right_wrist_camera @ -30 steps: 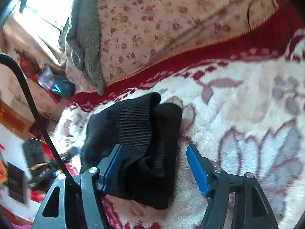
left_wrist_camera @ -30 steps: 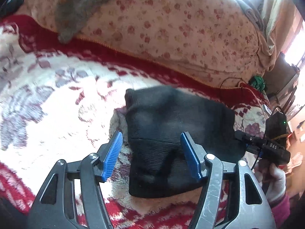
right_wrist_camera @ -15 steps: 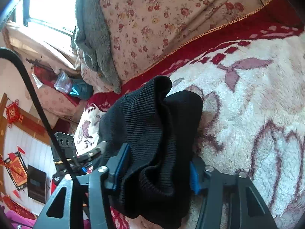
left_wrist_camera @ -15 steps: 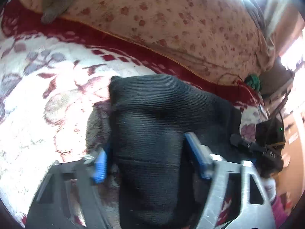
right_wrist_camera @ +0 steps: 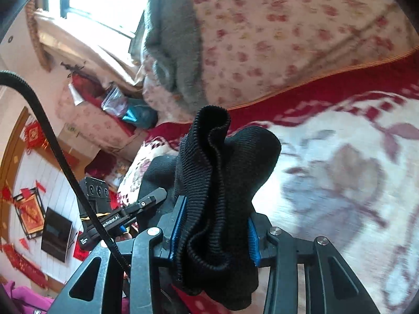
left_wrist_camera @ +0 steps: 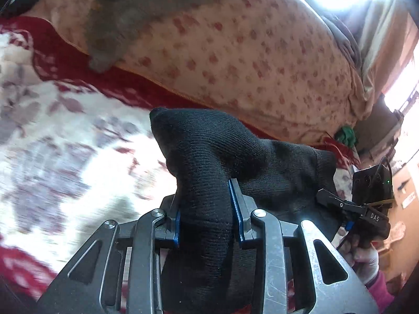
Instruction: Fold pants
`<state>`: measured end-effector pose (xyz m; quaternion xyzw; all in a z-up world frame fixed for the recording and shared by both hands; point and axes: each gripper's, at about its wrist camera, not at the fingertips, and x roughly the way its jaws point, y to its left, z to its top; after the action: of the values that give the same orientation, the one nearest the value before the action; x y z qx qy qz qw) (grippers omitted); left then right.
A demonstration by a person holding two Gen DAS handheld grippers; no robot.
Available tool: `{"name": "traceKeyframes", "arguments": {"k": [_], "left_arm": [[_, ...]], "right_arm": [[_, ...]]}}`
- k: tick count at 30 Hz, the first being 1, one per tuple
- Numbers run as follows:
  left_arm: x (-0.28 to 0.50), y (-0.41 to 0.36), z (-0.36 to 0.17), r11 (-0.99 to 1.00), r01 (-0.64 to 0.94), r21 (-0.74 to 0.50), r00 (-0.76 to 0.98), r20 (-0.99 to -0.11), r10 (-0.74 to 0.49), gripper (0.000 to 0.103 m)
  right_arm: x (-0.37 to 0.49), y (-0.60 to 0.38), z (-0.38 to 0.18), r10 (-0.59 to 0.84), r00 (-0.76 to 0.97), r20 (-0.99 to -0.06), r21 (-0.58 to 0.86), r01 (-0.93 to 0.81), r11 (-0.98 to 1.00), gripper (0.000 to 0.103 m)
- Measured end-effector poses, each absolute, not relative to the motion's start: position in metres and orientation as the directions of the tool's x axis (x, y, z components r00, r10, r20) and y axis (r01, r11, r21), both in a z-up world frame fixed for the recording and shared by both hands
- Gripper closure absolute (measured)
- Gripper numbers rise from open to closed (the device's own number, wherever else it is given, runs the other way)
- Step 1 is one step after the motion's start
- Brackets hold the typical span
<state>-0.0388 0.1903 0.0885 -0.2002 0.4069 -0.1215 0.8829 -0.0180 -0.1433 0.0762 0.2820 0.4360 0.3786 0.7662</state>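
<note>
A: Background, both views: white blanket (left_wrist_camera: pixel 78 157) with purple flowers and a red border, floral quilt (left_wrist_camera: pixel 262 65) heaped behind it, grey cloth (left_wrist_camera: pixel 125 13) draped over the quilt. Bright window at the far side. What lies in the foreground?

B: Black knit pants (left_wrist_camera: pixel 209 162), folded into a thick bundle and lifted off the blanket between the two grippers.

A: Left gripper (left_wrist_camera: pixel 205 214)?

B: Jaws have just been closing; both blue pads now press a bunched band of the pants from either side. Fabric bulges above and hangs below the pads.

A: Right gripper (right_wrist_camera: pixel 213 229)?

B: Likewise just closed inward. Its blue pads squeeze the ribbed edge of the pants (right_wrist_camera: pixel 222 170), which stands up in folds above the fingers and droops beneath them.

A: Do the grippers see each other?

B: Yes. From the left wrist, the right gripper's black body (left_wrist_camera: pixel 366 209) shows at the right edge, held by a hand (left_wrist_camera: pixel 365 259) in a white glove with a pink sleeve. From the right wrist, the left gripper's body (right_wrist_camera: pixel 110 219) shows at lower left, past a black cable (right_wrist_camera: pixel 52 151).
</note>
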Motion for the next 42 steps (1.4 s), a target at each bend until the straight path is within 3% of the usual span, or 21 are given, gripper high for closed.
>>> {"name": "traceKeyframes", "arguments": {"k": [10,14,16,18,21,33,42], "left_arm": [[-0.057,0.293,0.082,0.907,-0.157,-0.391,0.676,-0.712,-0.190,0.074],[-0.059,0.318,0.053,0.884,-0.250,-0.394,0.634,-0.757,-0.159,0.074],[-0.061,0.325,0.041,0.869,-0.273,-0.413,0.627,-0.761,-0.164,0.068],[-0.064,0.325,0.040,0.869,-0.282,-0.407,0.636,-0.757,-0.148,0.059],[-0.065,0.316,0.044,0.886,-0.298,-0.355,0.631,-0.770,-0.096,0.054],[-0.086,0.290,0.081,0.918,-0.350,-0.190,0.654,-0.750,0.094,0.053],[-0.108,0.255,0.098,0.931,-0.345,-0.123,0.682,-0.714,0.158,0.053]], "right_arm": [[0.004,-0.021,0.056,0.877,0.203,-0.436,0.789,-0.382,0.481,0.064],[0.013,0.014,0.029,0.863,0.130,-0.489,0.787,-0.359,0.501,0.062],[0.015,0.024,0.018,0.823,0.118,-0.556,0.750,-0.357,0.557,0.058],[0.016,0.021,0.015,0.817,0.120,-0.564,0.745,-0.352,0.567,0.056],[0.017,0.014,0.021,0.790,0.142,-0.597,0.719,-0.343,0.605,0.051],[-0.023,0.012,0.095,0.712,0.307,-0.631,0.495,-0.547,0.675,0.050],[-0.055,0.026,0.101,0.687,0.349,-0.637,0.418,-0.593,0.689,0.049]]}}
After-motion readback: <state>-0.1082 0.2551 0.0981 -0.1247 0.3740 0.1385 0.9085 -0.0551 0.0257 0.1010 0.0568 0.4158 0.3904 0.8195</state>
